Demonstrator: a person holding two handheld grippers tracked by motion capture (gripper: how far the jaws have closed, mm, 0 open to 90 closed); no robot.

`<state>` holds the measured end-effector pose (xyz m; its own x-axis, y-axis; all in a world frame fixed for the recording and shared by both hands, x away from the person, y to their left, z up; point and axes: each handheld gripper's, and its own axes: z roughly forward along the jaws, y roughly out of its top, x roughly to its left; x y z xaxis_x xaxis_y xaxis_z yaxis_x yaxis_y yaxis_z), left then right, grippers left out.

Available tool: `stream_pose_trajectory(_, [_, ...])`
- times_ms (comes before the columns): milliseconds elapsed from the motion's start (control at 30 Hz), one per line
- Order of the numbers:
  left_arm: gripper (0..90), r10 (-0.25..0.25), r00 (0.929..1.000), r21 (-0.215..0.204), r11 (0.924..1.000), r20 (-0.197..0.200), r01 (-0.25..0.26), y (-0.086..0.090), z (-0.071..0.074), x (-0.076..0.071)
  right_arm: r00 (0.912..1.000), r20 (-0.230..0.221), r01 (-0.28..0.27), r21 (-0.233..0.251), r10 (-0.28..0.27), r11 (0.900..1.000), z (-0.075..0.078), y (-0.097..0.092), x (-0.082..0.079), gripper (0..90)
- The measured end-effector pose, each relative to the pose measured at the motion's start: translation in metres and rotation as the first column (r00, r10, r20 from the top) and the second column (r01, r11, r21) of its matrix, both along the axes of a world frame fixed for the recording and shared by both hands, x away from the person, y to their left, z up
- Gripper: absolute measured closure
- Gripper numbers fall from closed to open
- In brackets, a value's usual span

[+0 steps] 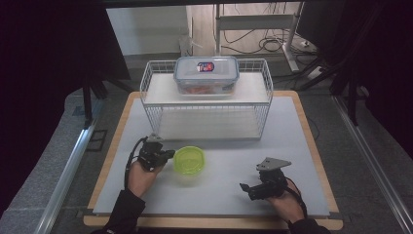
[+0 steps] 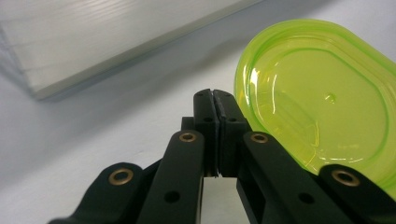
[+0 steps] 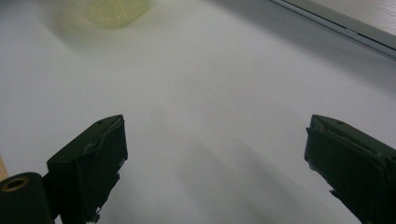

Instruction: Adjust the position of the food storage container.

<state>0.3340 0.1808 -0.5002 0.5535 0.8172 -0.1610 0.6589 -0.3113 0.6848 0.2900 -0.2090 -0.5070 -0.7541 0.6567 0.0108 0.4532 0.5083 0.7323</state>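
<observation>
A translucent green bowl [image 1: 189,160] sits empty on the white mat, left of centre. My left gripper [image 1: 170,154] lies just to its left, pointing at its rim. In the left gripper view the two black jaws are pressed together with nothing between them, and my left gripper [image 2: 215,99] stands just beside the bowl [image 2: 322,107]. My right gripper [image 1: 246,190] rests near the front right of the mat, its jaws wide apart. In the right gripper view my right gripper [image 3: 215,123] spans bare mat, and the bowl [image 3: 112,9] is a blur at the top left.
A white wire rack [image 1: 204,105] stands at the back of the mat. On its upper shelf sits a clear lidded food container [image 1: 206,74] with something orange inside. The wooden table edge [image 1: 112,141] frames the mat.
</observation>
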Motion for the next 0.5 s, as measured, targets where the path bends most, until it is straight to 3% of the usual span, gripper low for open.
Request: stream_pose_trajectory(500, [89.4,-0.091,0.9958,-0.017,0.9957,-0.004,0.091,-0.042,0.001,-0.006,1.0000,-0.005,0.002,-0.002,-0.002,1.0000,0.000,0.000,0.000,5.3])
